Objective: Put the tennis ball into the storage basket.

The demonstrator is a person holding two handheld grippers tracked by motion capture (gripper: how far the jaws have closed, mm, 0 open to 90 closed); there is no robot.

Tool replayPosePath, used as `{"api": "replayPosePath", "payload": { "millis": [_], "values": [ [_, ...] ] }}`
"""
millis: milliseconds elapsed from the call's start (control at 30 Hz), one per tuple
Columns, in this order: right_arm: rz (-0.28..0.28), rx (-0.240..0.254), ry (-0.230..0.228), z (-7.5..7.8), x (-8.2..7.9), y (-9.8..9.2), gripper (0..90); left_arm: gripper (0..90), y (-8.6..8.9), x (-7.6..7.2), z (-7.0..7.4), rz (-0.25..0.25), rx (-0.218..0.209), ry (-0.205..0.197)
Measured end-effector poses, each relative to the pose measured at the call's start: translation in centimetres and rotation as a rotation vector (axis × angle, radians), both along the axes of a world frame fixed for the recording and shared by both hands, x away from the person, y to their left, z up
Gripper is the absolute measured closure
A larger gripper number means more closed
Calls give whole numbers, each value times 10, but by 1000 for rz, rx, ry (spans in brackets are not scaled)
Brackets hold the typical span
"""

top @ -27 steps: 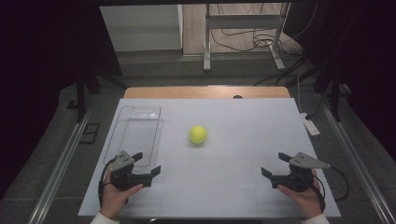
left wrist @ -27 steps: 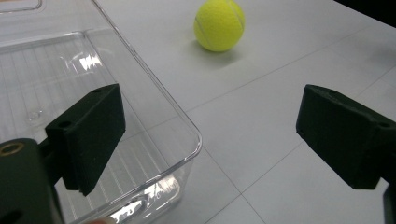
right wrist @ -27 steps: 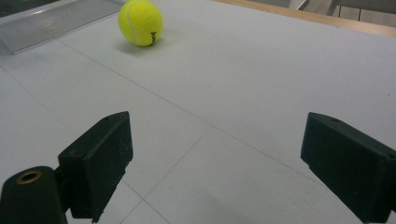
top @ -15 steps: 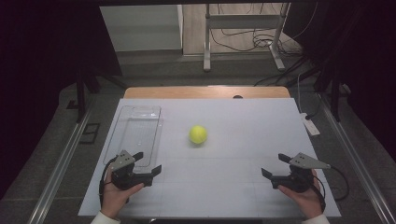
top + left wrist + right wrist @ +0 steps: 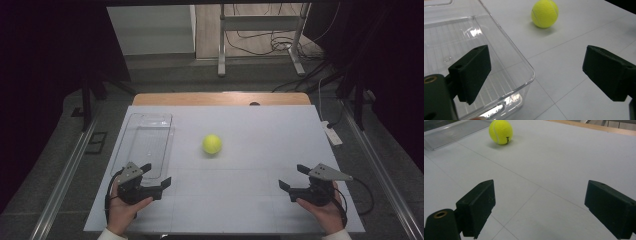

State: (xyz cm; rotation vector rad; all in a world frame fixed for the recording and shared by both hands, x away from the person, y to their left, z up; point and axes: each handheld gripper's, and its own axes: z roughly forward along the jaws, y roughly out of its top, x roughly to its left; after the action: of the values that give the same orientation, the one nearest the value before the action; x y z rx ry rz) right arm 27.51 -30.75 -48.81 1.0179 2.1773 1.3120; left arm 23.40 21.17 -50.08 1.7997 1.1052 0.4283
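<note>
Down at the near edge of the white tabletop [image 5: 250, 200], both tongs sit low in the person's hands with their jaws spread wide and nothing between them. The left tongs [image 5: 156, 176] point forward and toward the middle; in the left gripper view one of its black jaws hangs over the near corner of a clear plastic tray [image 5: 474, 50], while the other jaw stands over bare tabletop beside it. The right tongs [image 5: 294, 177] are well apart from the left ones, at the near right, also angled toward the middle, with only the flat white surface and its thin grid lines under the jaws.

Ahead of both tongs, roughly between them and farther from the person, a yellow tennis ball [image 5: 212, 144] rests on the tabletop. It lies just beside the tray's long right wall, apart from it. The tray holds nothing.
</note>
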Motion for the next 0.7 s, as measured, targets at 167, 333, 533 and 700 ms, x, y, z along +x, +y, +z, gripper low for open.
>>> {"api": "replayPosePath", "payload": {
  "millis": [167, 333, 533, 700],
  "values": [
    [4, -7, 0, -1, 0, 3, 102, 98, 0, -2, 1, 2, 4, 9],
    [9, -2, 2, 0, 2, 3, 102, 91, 1, -3, 0, 8, 9, 16],
    [5, -1, 1, -1, 3, 3, 100, 91, -3, 0, 1, -6, 29, 34],
    [-1, 0, 5, -1, 2, 2, 100, 97, -5, 4, 7, -19, 37, 41]
  ]
}}
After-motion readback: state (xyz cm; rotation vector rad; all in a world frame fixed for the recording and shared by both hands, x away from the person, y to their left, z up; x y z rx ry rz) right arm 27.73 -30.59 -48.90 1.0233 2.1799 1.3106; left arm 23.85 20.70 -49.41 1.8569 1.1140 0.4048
